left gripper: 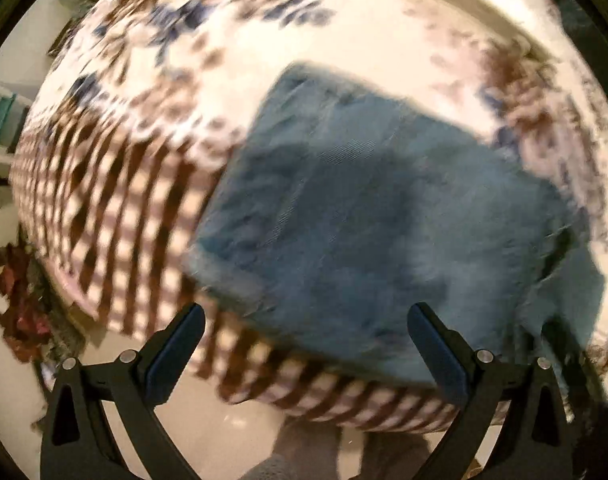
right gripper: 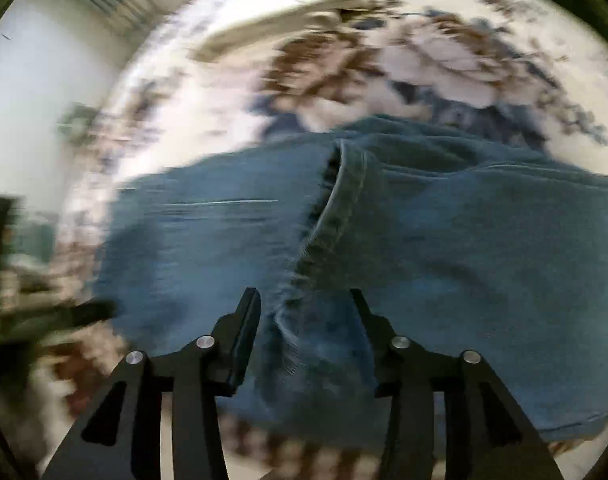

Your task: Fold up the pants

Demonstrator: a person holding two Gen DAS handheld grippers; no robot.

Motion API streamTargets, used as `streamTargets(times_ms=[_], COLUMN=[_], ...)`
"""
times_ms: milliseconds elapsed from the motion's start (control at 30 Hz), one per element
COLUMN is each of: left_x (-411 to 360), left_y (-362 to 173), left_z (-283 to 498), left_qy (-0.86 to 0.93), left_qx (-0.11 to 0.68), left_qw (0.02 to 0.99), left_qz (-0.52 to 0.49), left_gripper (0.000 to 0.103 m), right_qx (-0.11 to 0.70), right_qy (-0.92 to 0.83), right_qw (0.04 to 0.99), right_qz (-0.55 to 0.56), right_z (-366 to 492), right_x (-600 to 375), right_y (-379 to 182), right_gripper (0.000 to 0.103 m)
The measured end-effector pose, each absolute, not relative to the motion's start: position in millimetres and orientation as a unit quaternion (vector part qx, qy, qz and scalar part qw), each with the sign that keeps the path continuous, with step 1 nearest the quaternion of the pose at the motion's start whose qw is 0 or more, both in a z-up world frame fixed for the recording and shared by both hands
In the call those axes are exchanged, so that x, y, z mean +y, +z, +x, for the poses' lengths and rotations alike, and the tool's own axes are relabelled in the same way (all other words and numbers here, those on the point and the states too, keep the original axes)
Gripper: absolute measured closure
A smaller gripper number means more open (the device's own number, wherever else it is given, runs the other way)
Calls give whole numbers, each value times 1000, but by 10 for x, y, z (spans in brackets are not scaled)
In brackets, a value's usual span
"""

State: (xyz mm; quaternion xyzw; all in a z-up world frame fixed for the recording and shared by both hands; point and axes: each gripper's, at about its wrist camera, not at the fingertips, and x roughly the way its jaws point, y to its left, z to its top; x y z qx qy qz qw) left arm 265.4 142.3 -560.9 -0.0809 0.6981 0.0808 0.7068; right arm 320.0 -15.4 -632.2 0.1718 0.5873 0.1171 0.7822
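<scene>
Bed with floral-and-check cover as work surface. Pants, blue denim, flat near front edge, apparently already folded to a compact block; long axis roughly along that edge in right view. Left gripper spread, empty, above near hem. Right gripper spread, straddling seam ridge, likely poised to pinch.

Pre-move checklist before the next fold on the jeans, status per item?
1. Left gripper open: ok, jaws wide apart, nothing between them.
2. Right gripper open: ok, jaws apart over the denim, not clamped.
3. Blue denim pants on the floral and checked bedspread: ok, lying on it.
4. Pants flat: not ok, a raised seam ridge runs up the middle.
5. Near edge fully on the bed: cannot tell, blurred.
6. Fold stage: cannot tell, motion blur in both views.
</scene>
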Motion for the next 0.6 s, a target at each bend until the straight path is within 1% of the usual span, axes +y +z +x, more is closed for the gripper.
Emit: streamTargets(times_ms=[33, 133, 200, 267, 300, 333, 367, 400, 433, 467, 500, 600], left_x=[1375, 1023, 813, 328, 145, -10, -119, -197, -239, -258, -250, -139], left_y=[-5591, -5600, -5741, -5931, -5960, -6061, -6149, -6211, -6207, -6166, -6141, -6078], left_z=[2748, 2948, 2996, 3069, 3085, 3084, 3063, 3032, 2983, 2909, 2871, 2701], left_qy=[71, 27, -6, -43, -50, -66, -82, -82, -85, -96, -96, -93], left_qx=[695, 690, 695, 713, 720, 731, 740, 747, 744, 734, 731, 729], left_qw=[710, 714, 709, 692, 685, 674, 662, 656, 661, 672, 676, 678], left_qz=[-86, -110, -119, -106, -96, -87, -85, -67, -51, -30, -21, -12], left_gripper=[0, 0, 0, 0, 1, 5, 27, 46, 54, 75, 87, 89], right_qx=[583, 596, 609, 623, 628, 631, 633, 639, 643, 647, 655, 675], right_qy=[108, 44, 3, -45, -60, -74, -80, -84, -83, -80, -71, -50], right_qw=[784, 777, 766, 749, 741, 735, 731, 726, 723, 721, 717, 705], right_qz=[181, 198, 208, 219, 230, 239, 241, 240, 238, 235, 228, 210], right_z=[3136, 2996, 2950, 2875, 2844, 2841, 2838, 2830, 2828, 2813, 2803, 2812], right_x=[-290, -778, -1058, -1370, -1503, -1620, -1667, -1718, -1738, -1739, -1716, -1602], right_y=[-6267, -6295, -6363, -6475, -6524, -6556, -6587, -6626, -6654, -6668, -6697, -6768], right_gripper=[50, 49, 49, 49, 49, 49, 49, 49, 49, 49, 49, 49])
